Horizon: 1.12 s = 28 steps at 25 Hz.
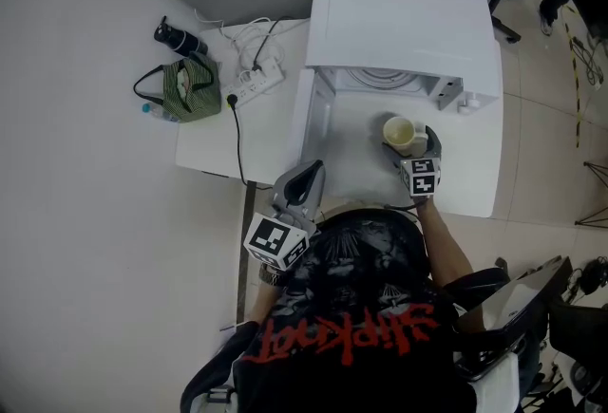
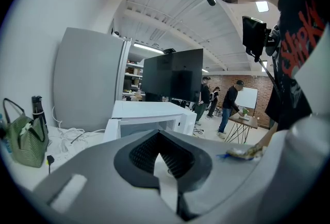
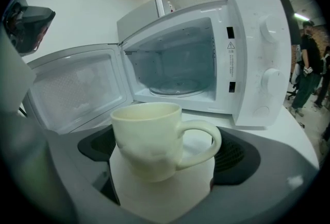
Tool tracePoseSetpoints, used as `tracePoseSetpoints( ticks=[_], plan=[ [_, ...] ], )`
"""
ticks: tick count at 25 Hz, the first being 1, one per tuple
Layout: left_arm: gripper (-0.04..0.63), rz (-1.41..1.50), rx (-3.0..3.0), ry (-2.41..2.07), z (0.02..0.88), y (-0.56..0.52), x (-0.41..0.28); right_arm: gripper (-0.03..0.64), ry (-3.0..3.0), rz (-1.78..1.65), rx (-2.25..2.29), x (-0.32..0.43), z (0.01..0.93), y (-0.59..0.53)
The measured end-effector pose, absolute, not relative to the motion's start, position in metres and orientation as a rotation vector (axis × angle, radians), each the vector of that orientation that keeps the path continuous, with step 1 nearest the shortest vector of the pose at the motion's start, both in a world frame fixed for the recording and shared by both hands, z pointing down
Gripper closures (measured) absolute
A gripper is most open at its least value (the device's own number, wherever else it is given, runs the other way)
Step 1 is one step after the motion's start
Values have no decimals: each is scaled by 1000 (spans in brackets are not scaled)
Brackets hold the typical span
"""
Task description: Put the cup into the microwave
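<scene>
A pale cream cup with its handle to the right hangs in front of the white microwave. My right gripper is shut on it. The microwave door is swung open to the left, and the glass turntable inside is bare. My left gripper is shut with nothing in it, held low by the table's front edge, left of the door. The microwave shows beyond its jaws.
Left of the microwave the white table holds a green striped bag, a black bottle and a power strip with cables. A dark monitor stands behind, and several people are farther off.
</scene>
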<state>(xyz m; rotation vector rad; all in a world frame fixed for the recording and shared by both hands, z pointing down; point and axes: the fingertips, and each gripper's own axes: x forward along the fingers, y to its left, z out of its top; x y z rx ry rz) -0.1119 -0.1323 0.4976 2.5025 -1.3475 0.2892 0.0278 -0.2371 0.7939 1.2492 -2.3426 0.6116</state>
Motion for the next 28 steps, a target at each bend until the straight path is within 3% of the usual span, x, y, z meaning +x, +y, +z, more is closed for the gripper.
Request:
tracePoseSetpoints(
  ticks=[13,28],
  plan=[
    [592,305,2491,-1383,502,-142,-127,34,-2474,476,1326,-7,732,-303],
    [592,385,2409,-1498,497,-135,-166,35,-2466,427,1432,-38,731,-422]
  ],
)
